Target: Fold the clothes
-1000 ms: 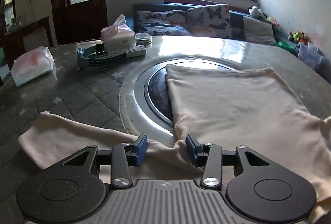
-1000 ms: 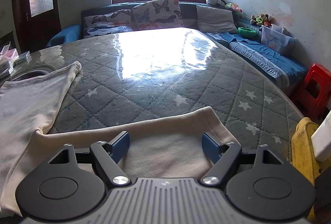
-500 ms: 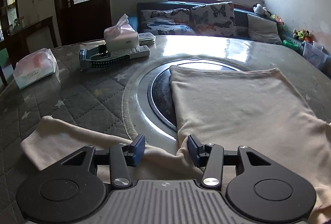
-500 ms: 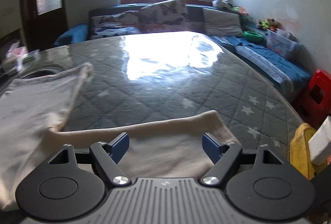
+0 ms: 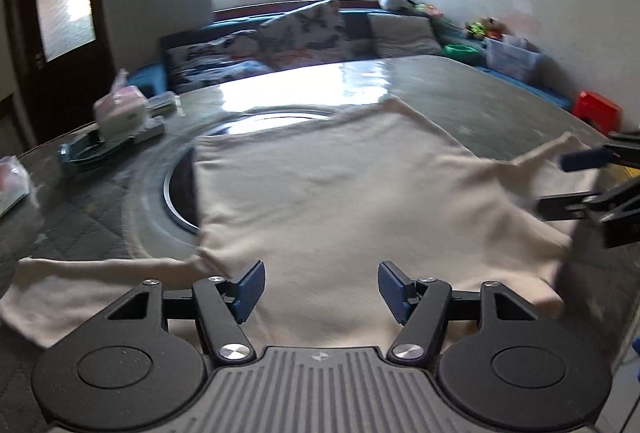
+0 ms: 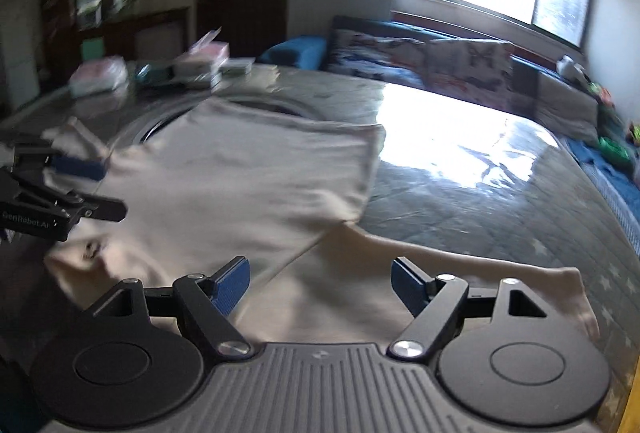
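1. Both views swing since a second ago: left camera now faces across the cream shirt toward its right side, right camera faces across it toward the left. Both frames blurred.
2. Left gripper had its pads close together at the armpit crease beside the left sleeve; now its jaws are opening, spread over the shirt body, nothing pinched between them.
3. Right gripper stands wide as before, empty, hanging over the right sleeve and the side seam.
4. Each gripper shows at the edge of the other's view, so the two now angle toward each other over the garment.
5. Shirt lies flat on the table, body partly over the round inset ring, both sleeves out to the sides, hem at the far end. Looks unfolded so far.
6. Tissue box and clutter sit at the far left, well apart from the cloth.
7. My read: neither hand holds fabric, so this is a re-aim, not a fold. Probably lining up fresh grasp points near the shoulders or sleeves for the first fold.
8. Risk: blur hides exact pad height above the cloth; can't tell whether the pads touch it.
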